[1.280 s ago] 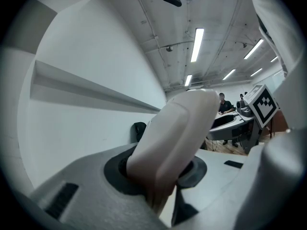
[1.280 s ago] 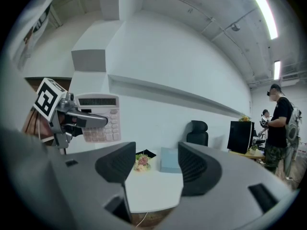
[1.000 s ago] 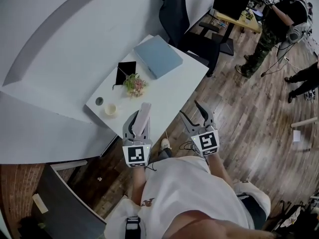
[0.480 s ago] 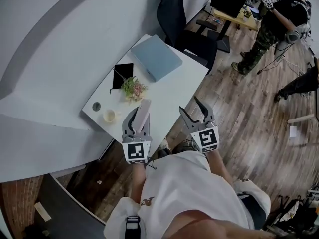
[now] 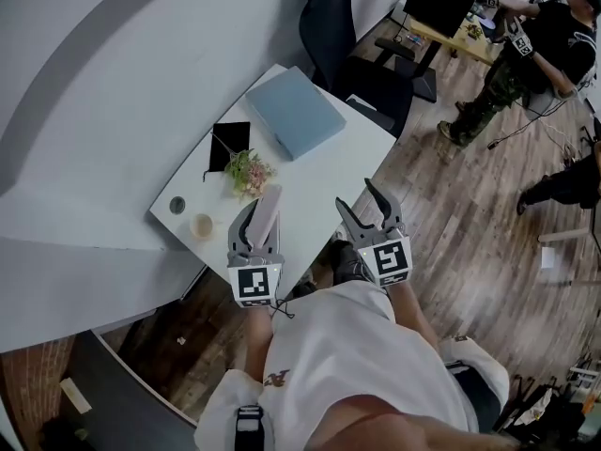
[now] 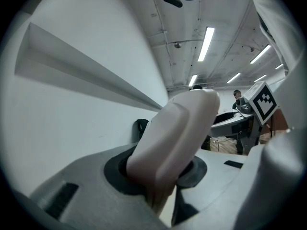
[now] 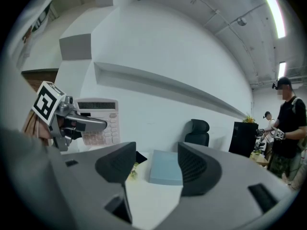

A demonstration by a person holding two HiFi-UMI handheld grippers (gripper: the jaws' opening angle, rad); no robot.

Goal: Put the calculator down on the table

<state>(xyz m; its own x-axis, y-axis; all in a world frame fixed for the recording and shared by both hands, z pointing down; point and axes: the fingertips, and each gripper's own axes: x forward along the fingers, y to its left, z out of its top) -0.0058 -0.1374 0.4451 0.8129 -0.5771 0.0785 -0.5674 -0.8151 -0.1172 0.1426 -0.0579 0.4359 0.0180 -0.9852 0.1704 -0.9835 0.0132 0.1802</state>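
Note:
A pale calculator (image 5: 269, 207) stands on edge between the jaws of my left gripper (image 5: 261, 222), which is shut on it above the near edge of the white table (image 5: 324, 172). In the left gripper view its smooth back (image 6: 172, 138) fills the middle, clamped at its lower end by the left gripper (image 6: 160, 176). The right gripper view shows the keypad side of the calculator (image 7: 103, 123). My right gripper (image 5: 368, 216) hangs open and empty over the floor just off the table's corner. Its pads (image 7: 115, 162) stand apart around nothing.
On the table lie a blue-grey folder (image 5: 294, 113), a small plant (image 5: 249, 170), a black notebook (image 5: 230, 144), a cup (image 5: 201, 225) and a dark round thing (image 5: 178, 205). A black chair (image 5: 329, 17) stands behind it. A person (image 5: 526, 54) stands far right.
Both grippers have moved together a little further toward the table, the calculator still in the left one. The person at the far right has shifted.

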